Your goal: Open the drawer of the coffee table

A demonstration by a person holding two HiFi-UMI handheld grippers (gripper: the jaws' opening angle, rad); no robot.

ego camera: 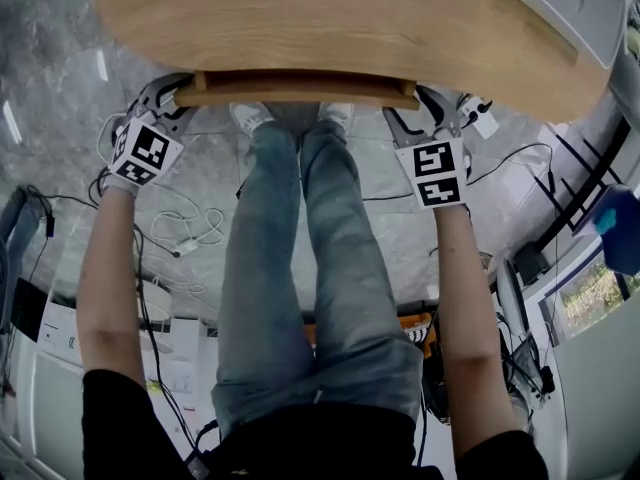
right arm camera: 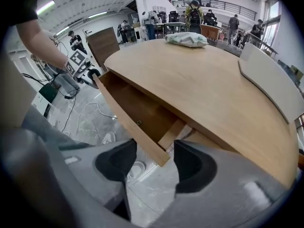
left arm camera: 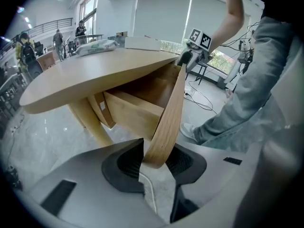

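The wooden coffee table (ego camera: pixel 330 18) has its drawer pulled partly out, and the drawer front (ego camera: pixel 300 89) stands clear of the top's near edge. My left gripper (ego camera: pixel 180 90) is at the drawer front's left end. In the left gripper view its pads are shut on the end of that panel (left arm camera: pixel 171 113). My right gripper (ego camera: pixel 425 103) is at the right end. In the right gripper view its jaws stand open, the panel's corner (right arm camera: pixel 159 156) between them with gaps on both sides. The drawer's inside (right arm camera: pixel 142 108) looks empty.
The person's legs (ego camera: pixel 300 268) stand between the grippers, feet under the drawer. Cables (ego camera: pixel 185 223) and a power strip (ego camera: pixel 480 118) lie on the grey floor. A white bag (right arm camera: pixel 186 39) and a flat white board (ego camera: pixel 570 3) rest on the table top. People stand far behind.
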